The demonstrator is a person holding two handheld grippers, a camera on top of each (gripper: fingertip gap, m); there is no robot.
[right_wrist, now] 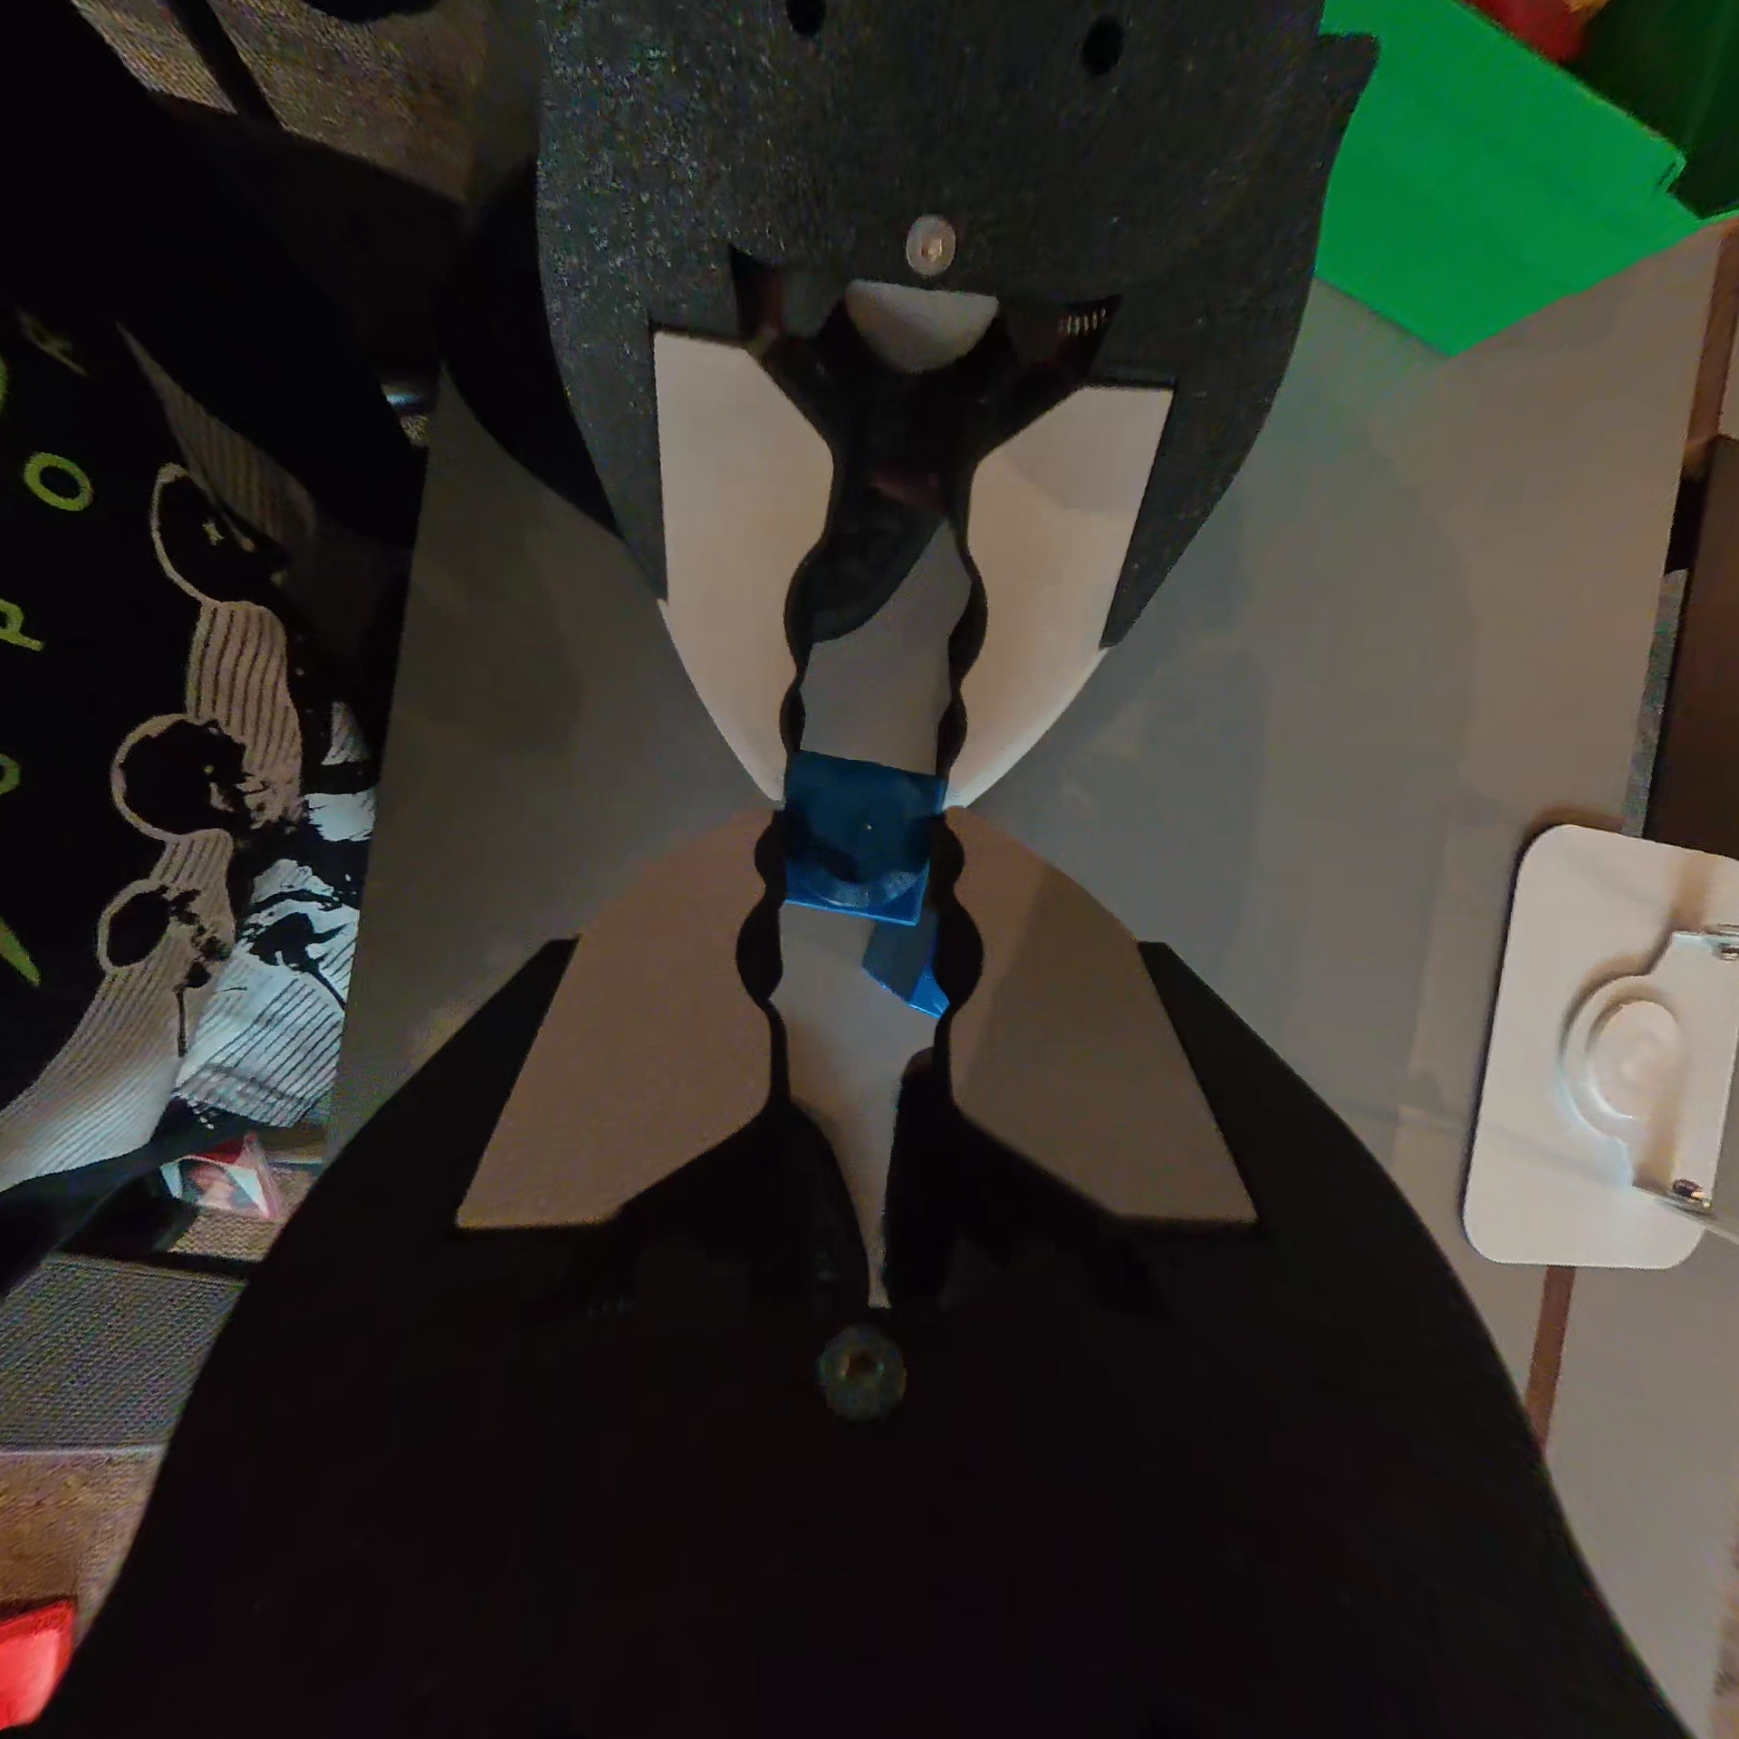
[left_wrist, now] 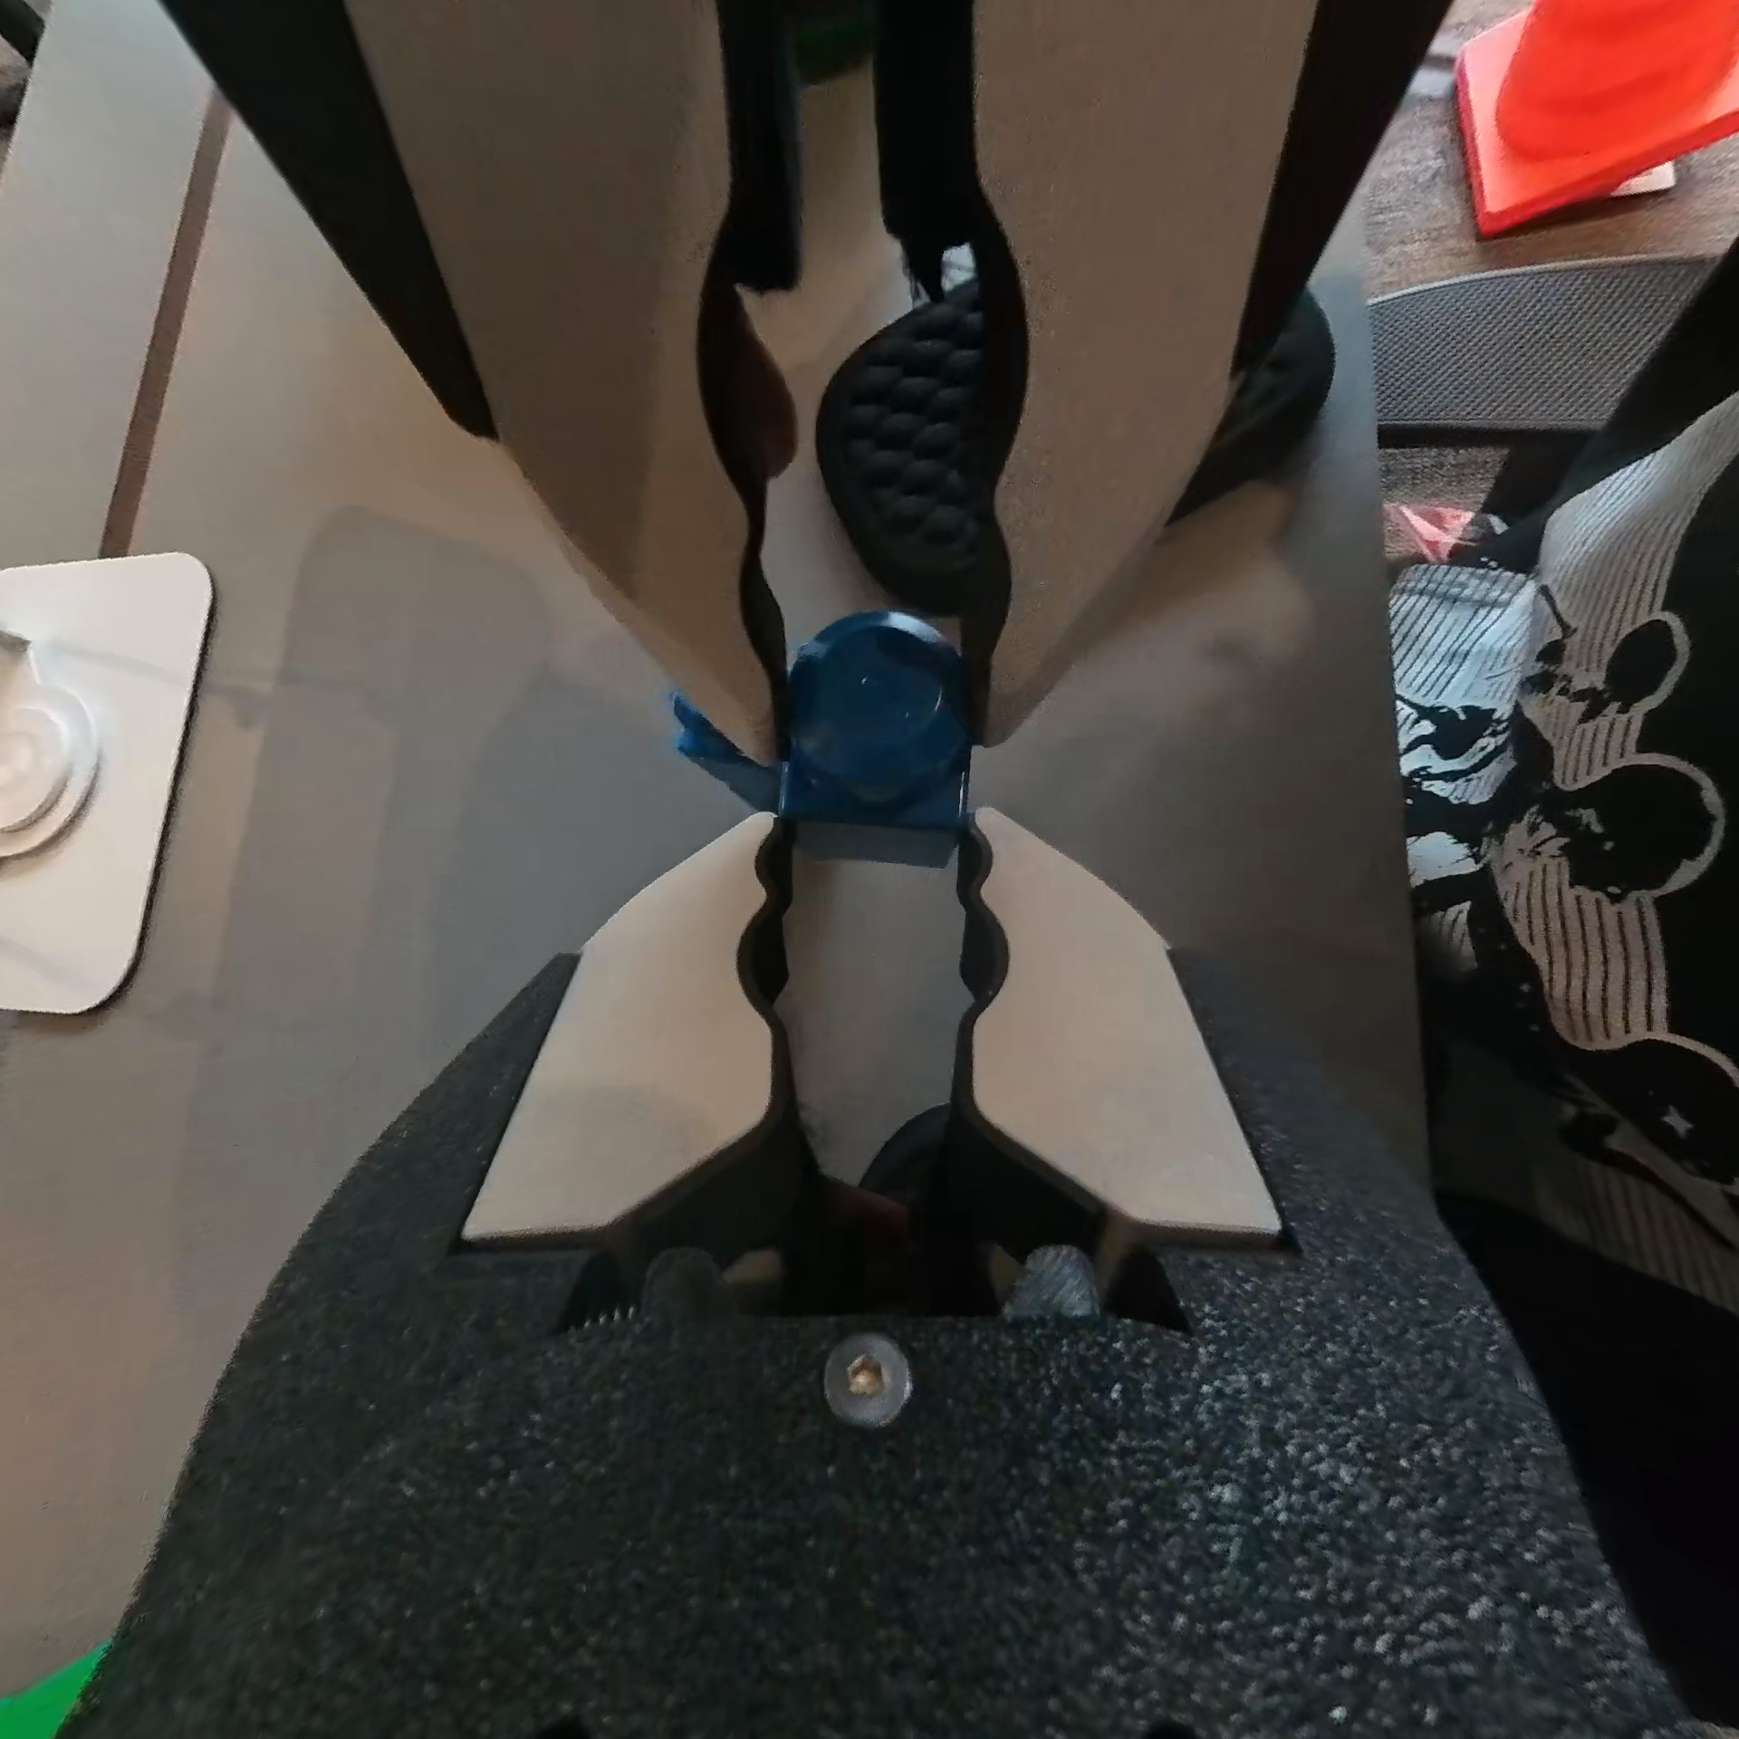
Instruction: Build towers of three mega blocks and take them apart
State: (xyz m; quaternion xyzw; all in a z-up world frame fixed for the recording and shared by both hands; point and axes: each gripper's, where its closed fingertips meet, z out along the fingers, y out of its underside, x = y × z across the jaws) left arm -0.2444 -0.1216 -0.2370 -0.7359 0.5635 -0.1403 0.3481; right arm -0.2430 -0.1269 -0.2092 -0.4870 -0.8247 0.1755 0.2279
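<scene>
A dark blue mega block [left_wrist: 875,725] is held over the grey table [left_wrist: 376,847] between my two grippers, which face each other tip to tip. My left gripper [left_wrist: 875,823] is shut on its near end. My right gripper [left_wrist: 877,748] comes from the far side and is shut on the end with the round stud. In the right wrist view, the block [right_wrist: 861,837] sits between my right gripper [right_wrist: 856,828] and the left gripper [right_wrist: 866,795]. I cannot tell whether it is one block or two joined. A smaller blue piece [left_wrist: 701,739] lies beside it, also in the right wrist view [right_wrist: 903,969].
A white rounded card with a clear blister [left_wrist: 85,781] lies on the table, also in the right wrist view [right_wrist: 1619,1054]. An orange cone [left_wrist: 1581,94] stands far right. A green box [right_wrist: 1468,188] is at the table corner. A person's printed black shirt [left_wrist: 1553,753] is close by. Less than 4 cm separates the two grippers' tips.
</scene>
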